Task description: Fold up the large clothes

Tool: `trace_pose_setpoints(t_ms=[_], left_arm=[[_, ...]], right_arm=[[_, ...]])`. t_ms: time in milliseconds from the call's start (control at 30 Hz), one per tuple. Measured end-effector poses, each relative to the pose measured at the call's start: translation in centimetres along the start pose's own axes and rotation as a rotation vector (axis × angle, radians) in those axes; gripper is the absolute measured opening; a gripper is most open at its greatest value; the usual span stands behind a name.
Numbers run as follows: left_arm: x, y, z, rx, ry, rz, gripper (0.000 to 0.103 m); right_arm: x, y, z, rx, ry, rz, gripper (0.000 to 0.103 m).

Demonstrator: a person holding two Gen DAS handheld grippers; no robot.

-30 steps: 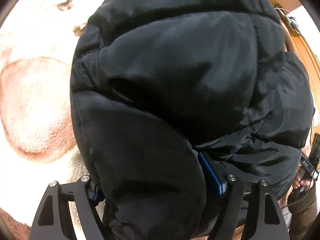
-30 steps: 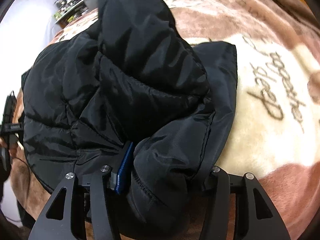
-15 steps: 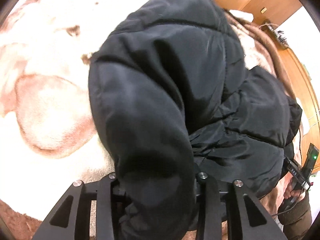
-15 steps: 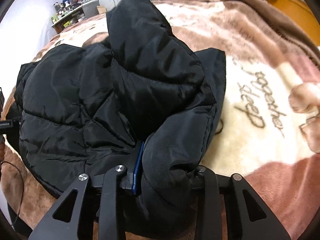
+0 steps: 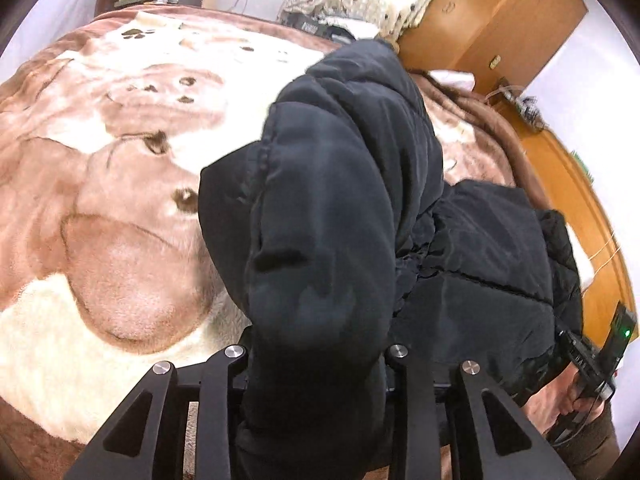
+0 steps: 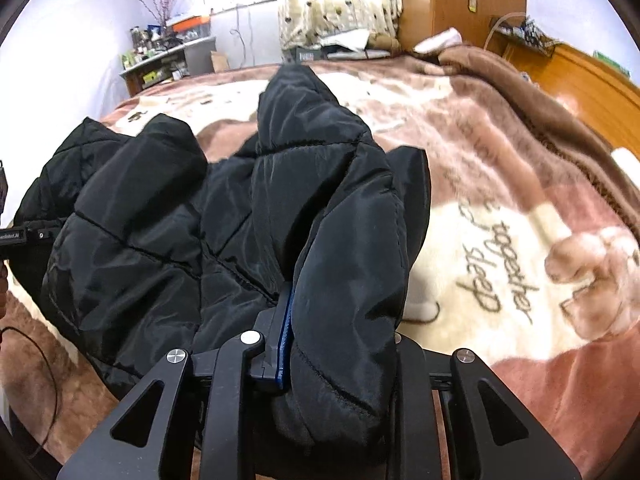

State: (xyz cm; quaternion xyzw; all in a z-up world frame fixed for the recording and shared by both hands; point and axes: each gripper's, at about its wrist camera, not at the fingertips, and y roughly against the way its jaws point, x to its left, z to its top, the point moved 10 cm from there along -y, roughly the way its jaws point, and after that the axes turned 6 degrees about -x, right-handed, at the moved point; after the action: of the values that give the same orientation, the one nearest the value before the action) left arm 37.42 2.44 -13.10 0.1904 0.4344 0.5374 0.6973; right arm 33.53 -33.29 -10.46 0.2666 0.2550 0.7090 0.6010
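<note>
The left hand-held gripper [image 5: 318, 354], its jaws having just closed, is clamped on a thick fold of the black puffer jacket [image 5: 360, 208] above a bed's brown bear-print blanket [image 5: 120, 240]; the right hand-held gripper [image 6: 340, 340], also just closed, pinches another fold.

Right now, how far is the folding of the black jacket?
Early stage. Done: both grippers have just closed on bunched padding of the black puffer jacket, the left gripper and the right gripper each pinching an edge. In hand: those edges are raised off the blanket. Left: no neat fold shows; the jacket is crumpled.
</note>
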Motion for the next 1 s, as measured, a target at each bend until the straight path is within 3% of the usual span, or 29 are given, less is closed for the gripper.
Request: trace_pose_setpoints(t_ms=[400,1000], left_arm=[[6.1,7.0,1.0,-0.125,0.036,0.023,0.032],[19.4,13.7,1.5,-0.222,0.170,0.148,0.032]], right_arm=[[6.1,-0.1,3.7,-0.105,0.055,0.063,0.023],[18.3,-2.7,5.1,-0.132,0.104,0.206,0.023]])
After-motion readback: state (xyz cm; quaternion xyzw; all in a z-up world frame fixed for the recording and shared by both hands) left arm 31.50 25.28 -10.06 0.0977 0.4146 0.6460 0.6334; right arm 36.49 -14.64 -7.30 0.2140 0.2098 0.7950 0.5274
